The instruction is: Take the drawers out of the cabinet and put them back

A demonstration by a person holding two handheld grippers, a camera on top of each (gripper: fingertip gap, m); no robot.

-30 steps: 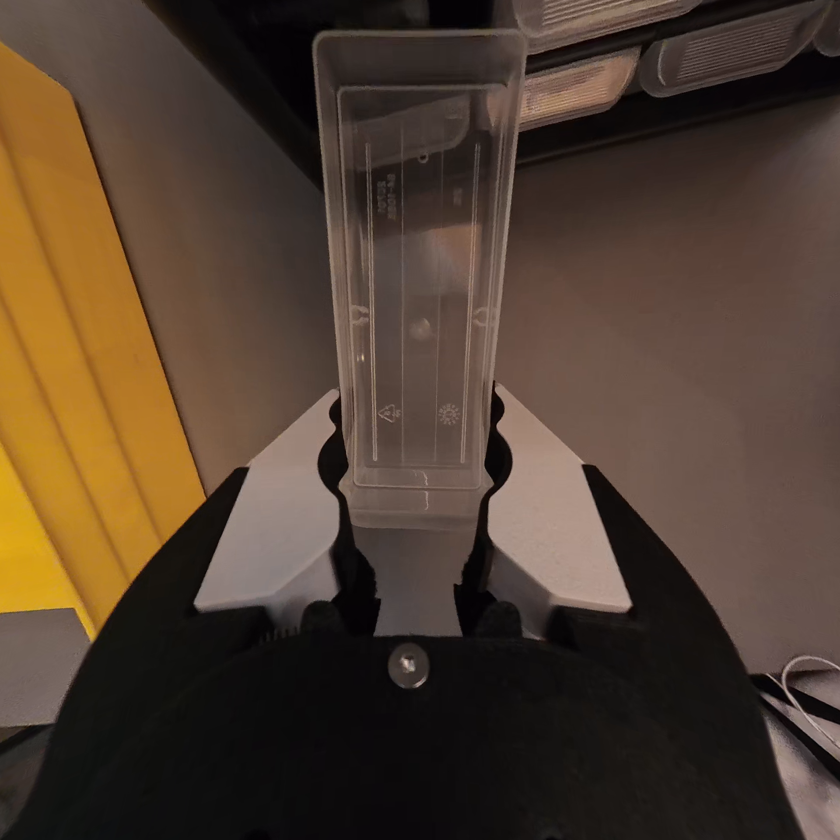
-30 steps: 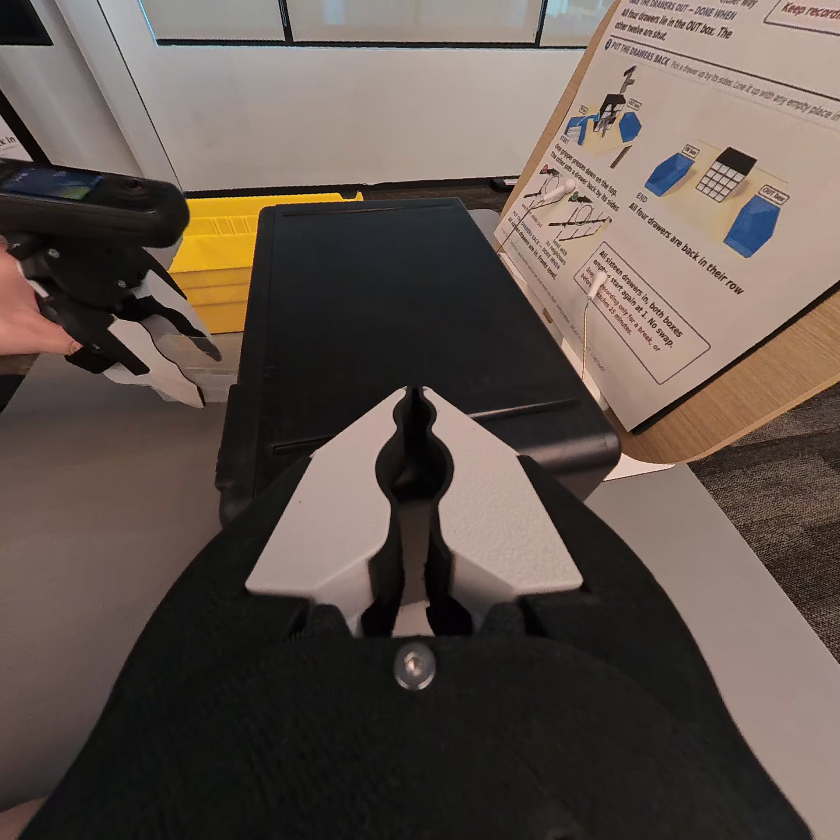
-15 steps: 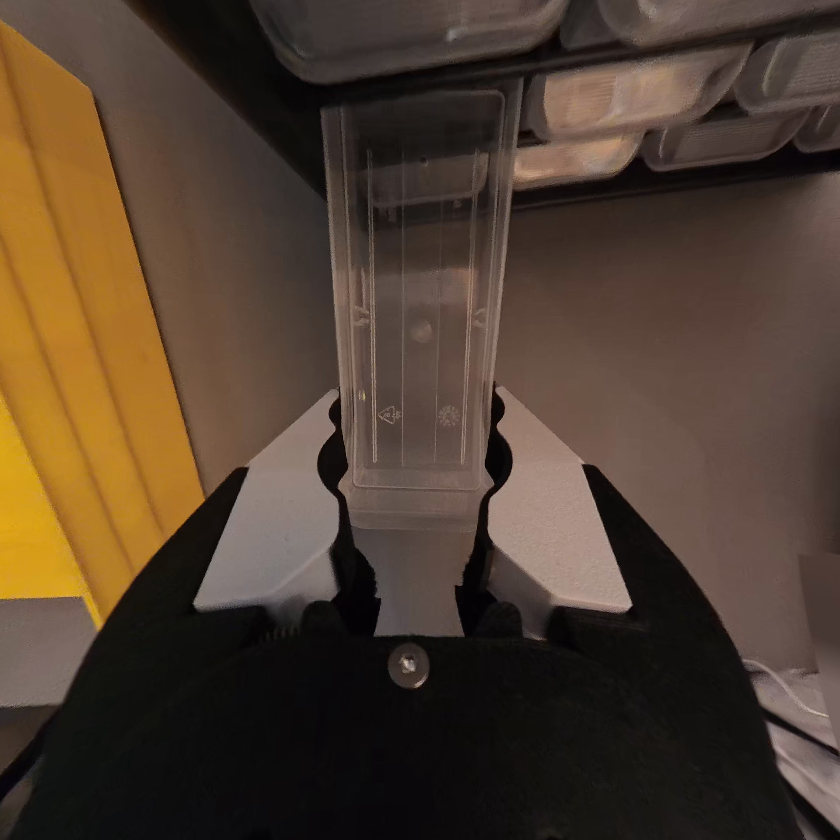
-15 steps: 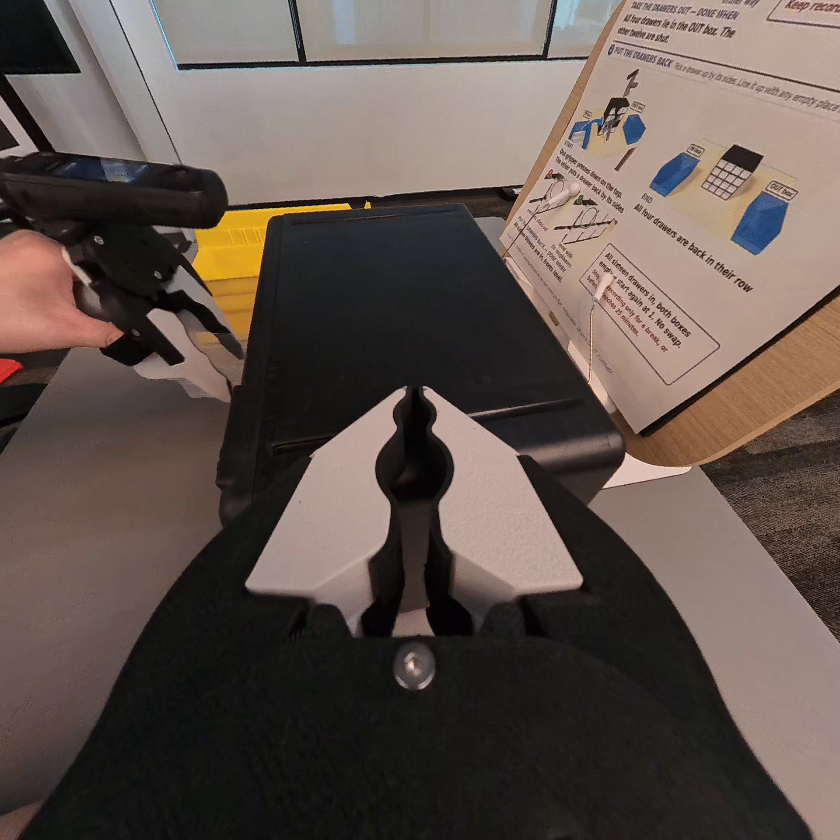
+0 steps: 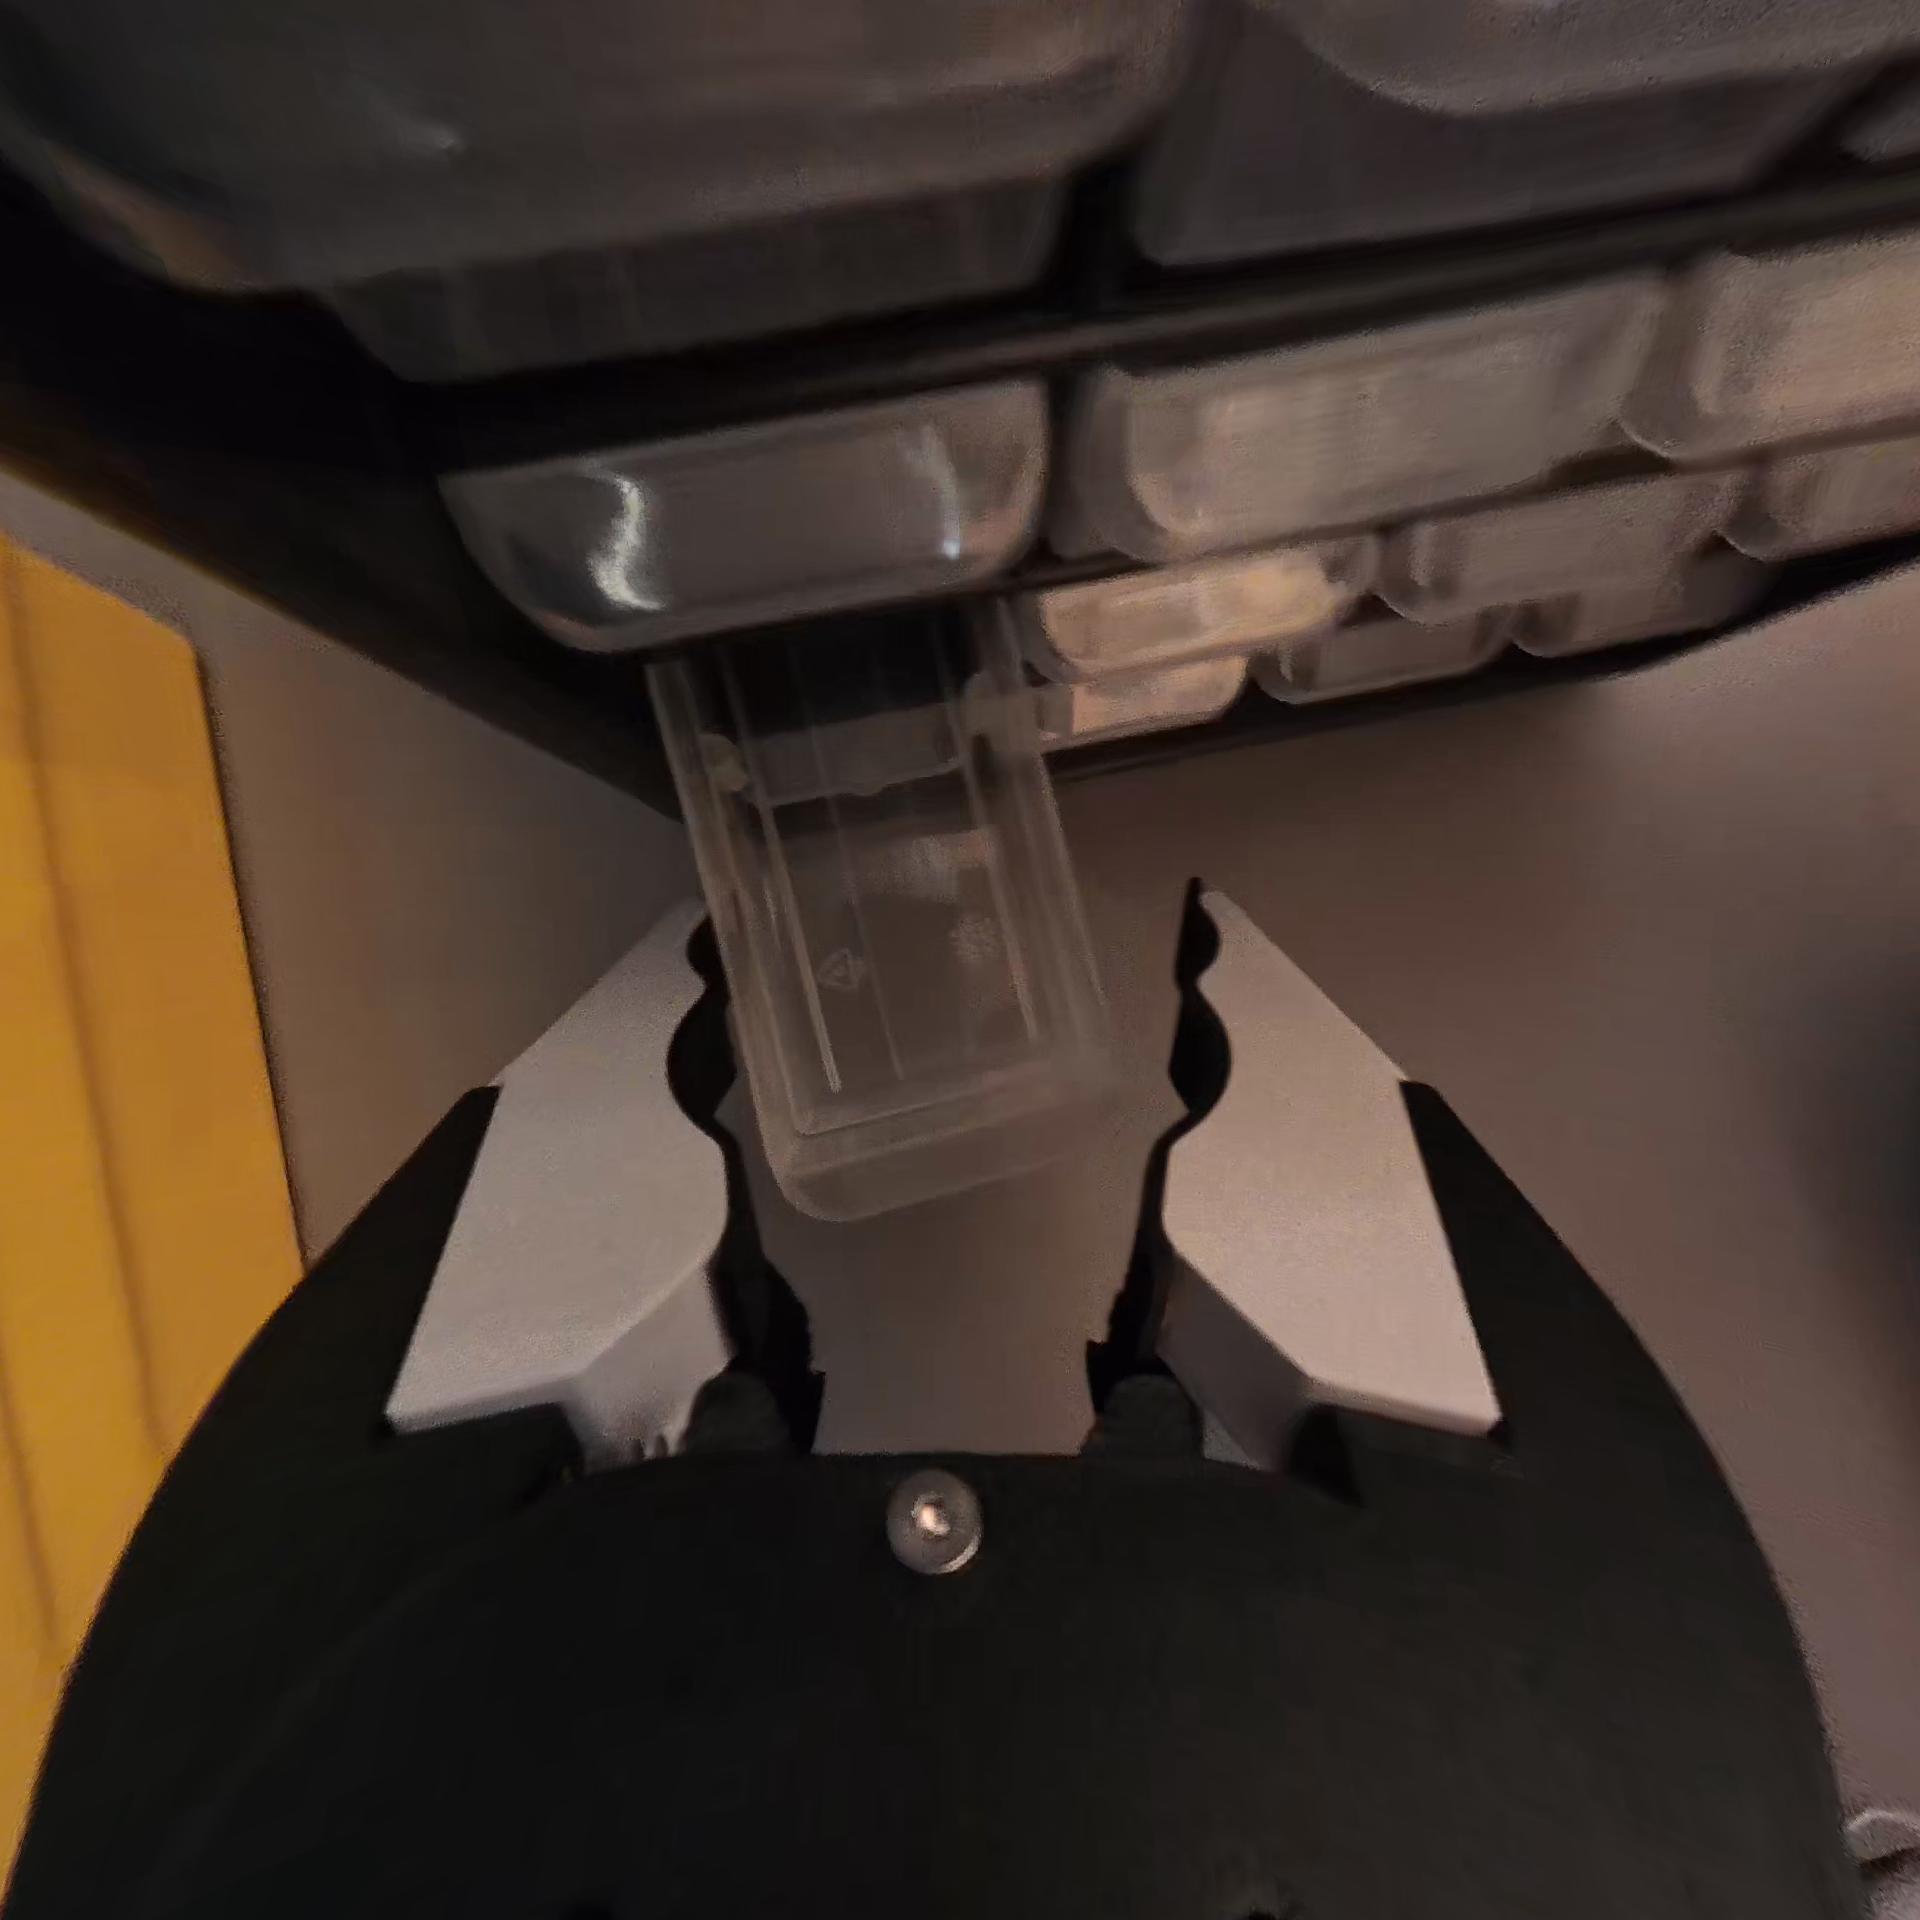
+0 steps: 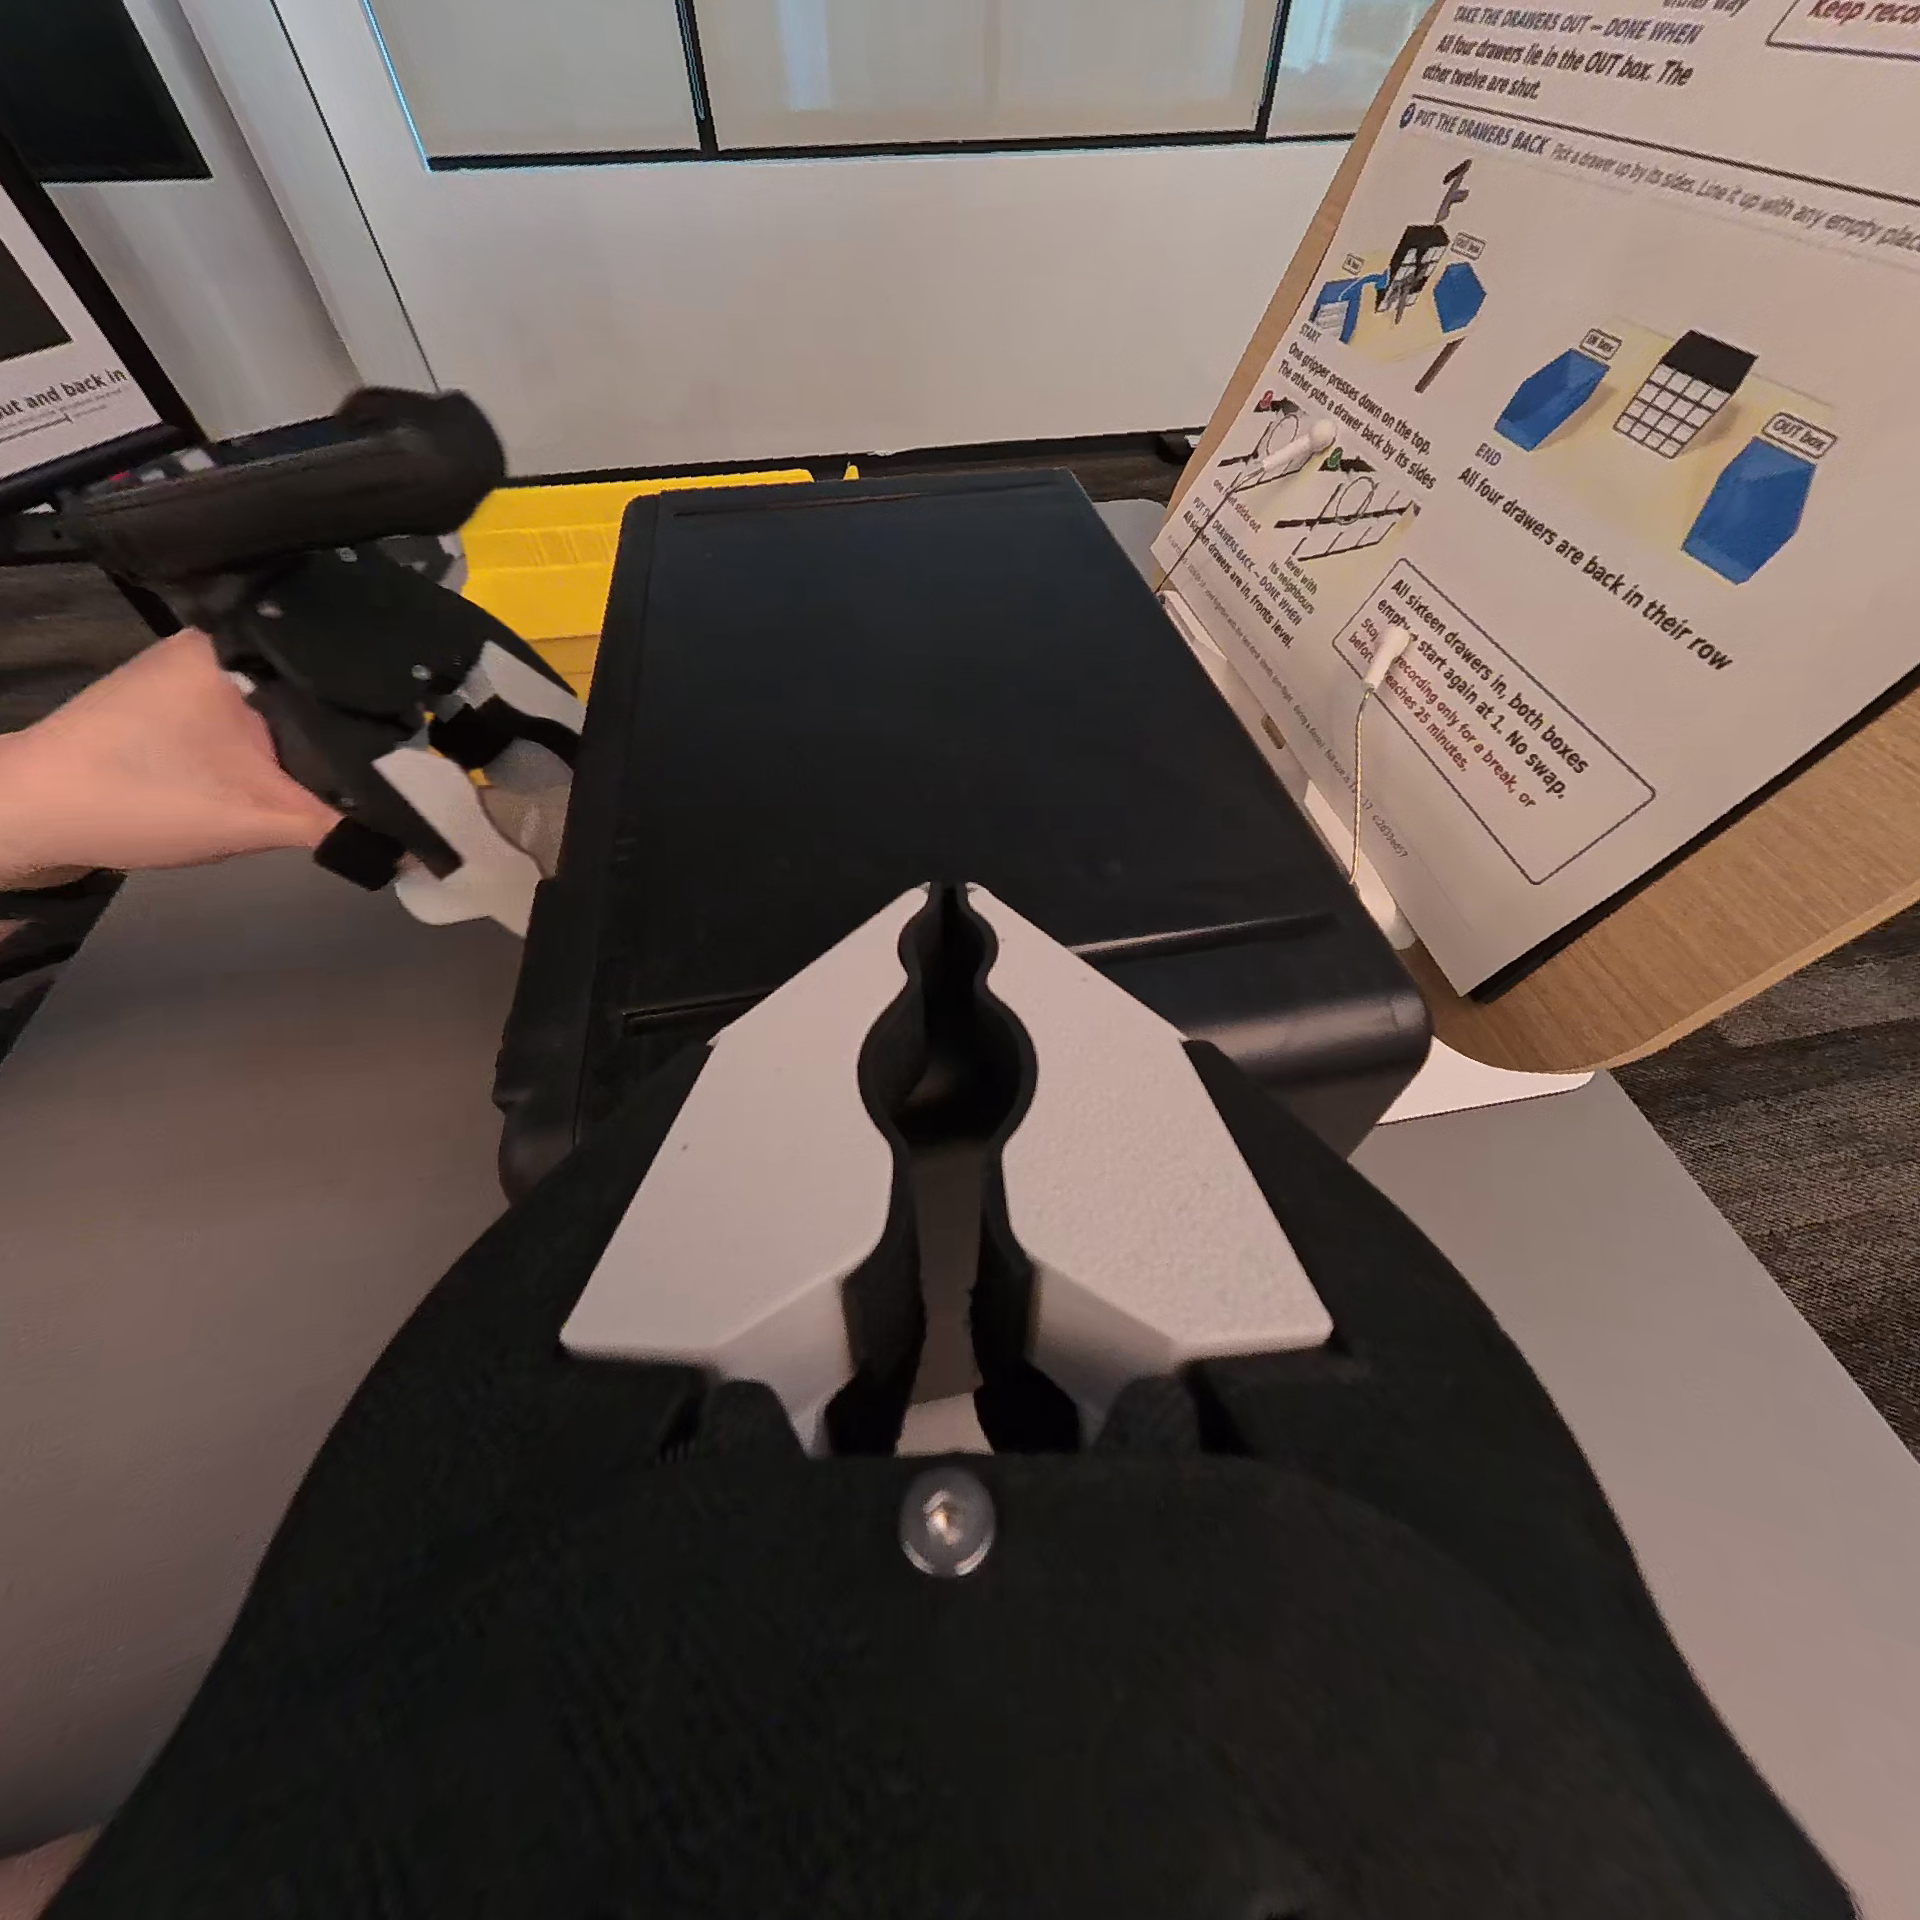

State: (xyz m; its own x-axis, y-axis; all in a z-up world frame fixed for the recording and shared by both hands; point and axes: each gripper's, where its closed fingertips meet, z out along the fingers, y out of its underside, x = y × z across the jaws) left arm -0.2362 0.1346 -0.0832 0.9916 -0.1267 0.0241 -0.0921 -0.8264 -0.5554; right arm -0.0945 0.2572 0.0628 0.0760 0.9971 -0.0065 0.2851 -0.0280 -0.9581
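The left gripper (image 5: 940,1049) has let go: a second ago its fingers clamped the clear plastic drawer (image 5: 894,935) by its sides, and now they stand wide apart with the drawer loose between them, its far end tucked into a bottom-row slot of the cabinet (image 6: 935,727) and its near end sagging askew toward the right. I judge the drawer is entered but not seated (about half its length still sticks out), so it wants a push on its front to go home, and the skew could make it bind.

The right gripper (image 6: 940,904) has its fingers drawn narrow with nothing between them, and hangs over the near edge of the black cabinet top; whether it presses on the top I cannot tell.

By count: one drawer half out. Around it, the fronts of roughly eight shut drawers (image 5: 748,530) show in the left wrist view, though blur keeps the count loose. Two grippers and one person's hand (image 6: 145,769) are visible. One yellow bin (image 6: 551,561) sits beyond the cabinet's left side, one instruction board (image 6: 1621,447) leans at the right, and a grey counter (image 6: 239,1143) carries it all.
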